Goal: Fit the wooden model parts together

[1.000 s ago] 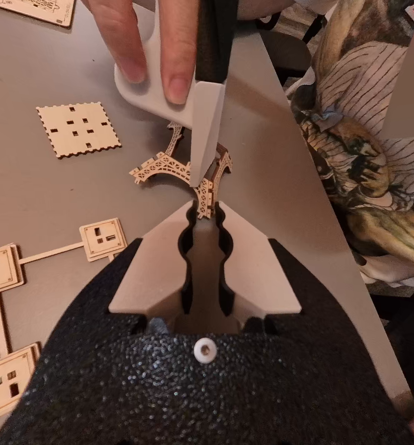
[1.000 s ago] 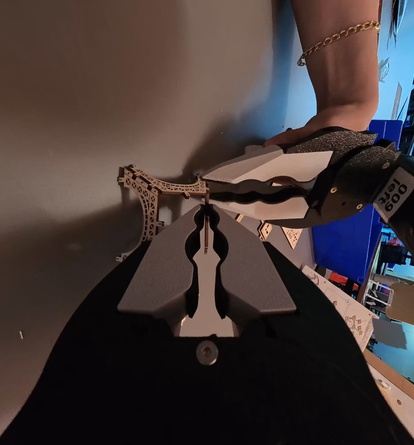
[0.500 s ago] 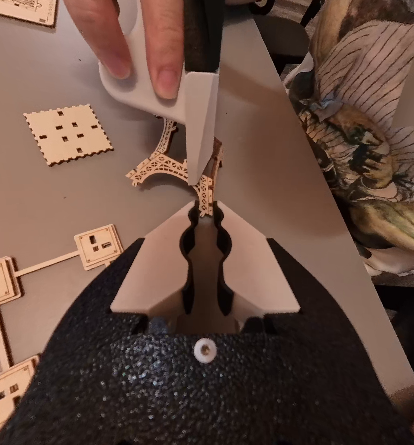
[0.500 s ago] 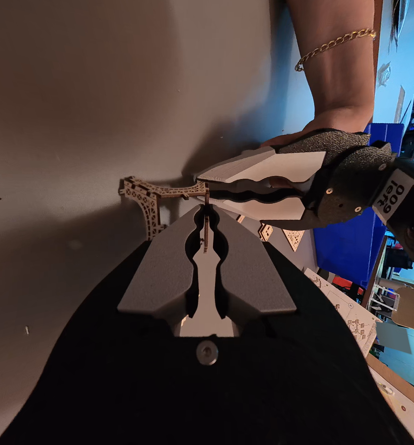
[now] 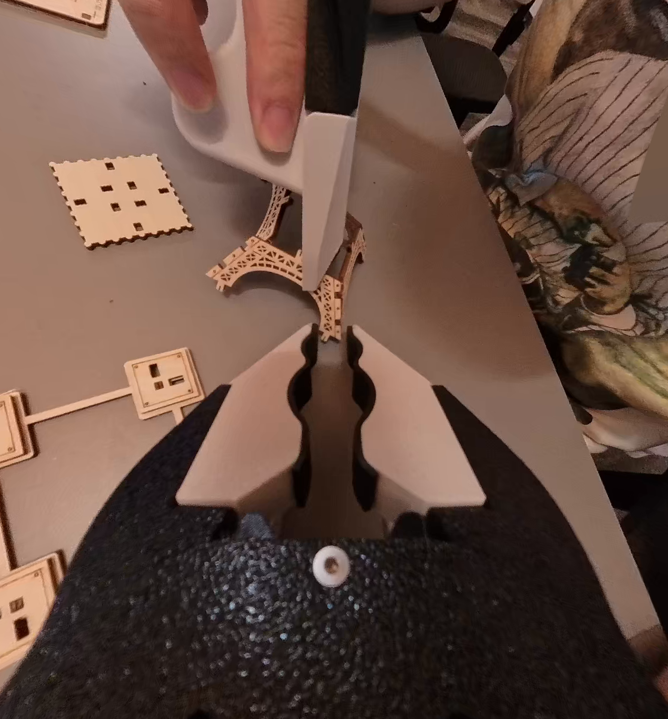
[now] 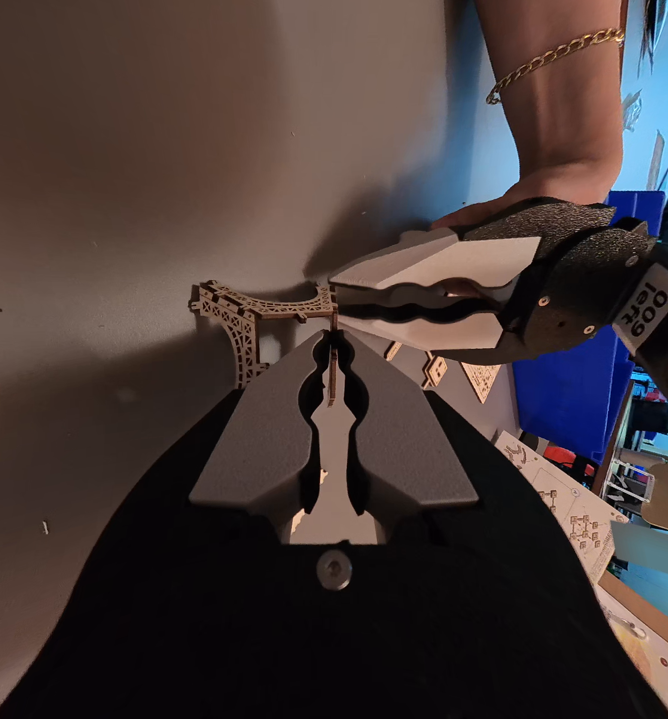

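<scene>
Your right gripper point(image 6: 331, 336) is clenched on a thin, flat lattice-cut wooden arch panel point(image 6: 331, 373), seen edge-on between its grey fingers, which stand almost together at the tips. That panel is part of the pale, laser-cut wooden tower-base assembly point(image 5: 285, 260), which stands on the grey table point(image 5: 71, 311) directly ahead of both grippers. In the right wrist view at least two other arch panels already meet at a corner, so the base looks partly built.

Your left gripper point(image 5: 329, 330) comes in from the side. Its white fingers stand slightly apart, with the foot of one lattice leg point(image 5: 330, 311) just at their tips. Whether they actually pinch it, I cannot tell: a gap shows beside the leg, so it may only be bracing.

Judging by this, you are seating the held panel's tabs into the corner joint, and that joint does not look fully closed yet.

Much is left. The square wooden plate with small rectangular slots point(image 5: 120, 200) lies flat and unused well to the left, and the linked square wooden pads on thin connecting strips point(image 5: 163, 383) lie near the left gripper, still unassembled. No upper tower sections are in view.
</scene>
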`<control>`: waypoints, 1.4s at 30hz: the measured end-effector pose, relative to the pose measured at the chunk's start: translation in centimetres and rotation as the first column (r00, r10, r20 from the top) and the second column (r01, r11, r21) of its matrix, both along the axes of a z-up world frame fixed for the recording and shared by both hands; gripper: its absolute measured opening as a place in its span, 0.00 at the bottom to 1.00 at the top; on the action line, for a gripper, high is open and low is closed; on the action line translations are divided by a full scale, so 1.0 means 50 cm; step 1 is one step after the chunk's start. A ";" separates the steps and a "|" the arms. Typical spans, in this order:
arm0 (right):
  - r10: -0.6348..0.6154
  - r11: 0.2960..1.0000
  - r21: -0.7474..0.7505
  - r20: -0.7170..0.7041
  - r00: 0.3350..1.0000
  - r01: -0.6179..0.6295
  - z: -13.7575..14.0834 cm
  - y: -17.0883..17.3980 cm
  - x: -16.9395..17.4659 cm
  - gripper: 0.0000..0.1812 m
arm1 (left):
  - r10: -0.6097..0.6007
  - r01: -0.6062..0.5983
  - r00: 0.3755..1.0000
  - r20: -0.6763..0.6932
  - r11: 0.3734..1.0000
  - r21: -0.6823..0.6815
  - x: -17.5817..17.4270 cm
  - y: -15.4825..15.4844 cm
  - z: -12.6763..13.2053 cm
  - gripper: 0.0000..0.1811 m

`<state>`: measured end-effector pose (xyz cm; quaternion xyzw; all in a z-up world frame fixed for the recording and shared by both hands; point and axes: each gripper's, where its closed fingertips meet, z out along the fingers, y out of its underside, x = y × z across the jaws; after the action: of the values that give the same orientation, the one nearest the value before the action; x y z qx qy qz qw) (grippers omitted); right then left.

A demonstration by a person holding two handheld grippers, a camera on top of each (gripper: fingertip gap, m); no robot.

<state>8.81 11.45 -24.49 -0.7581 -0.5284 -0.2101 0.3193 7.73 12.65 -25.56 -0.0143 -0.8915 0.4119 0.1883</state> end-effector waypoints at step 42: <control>-0.236 0.971 -0.012 -0.180 0.955 0.237 -0.010 -0.011 0.051 0.00 | 0.453 -0.532 0.510 0.731 0.834 -0.146 0.066 -0.016 0.002 0.19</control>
<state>11.37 10.91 -24.98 -0.8301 -0.4018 -0.1800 0.3423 11.04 11.85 -25.47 0.0827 -0.8738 0.3616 -0.3144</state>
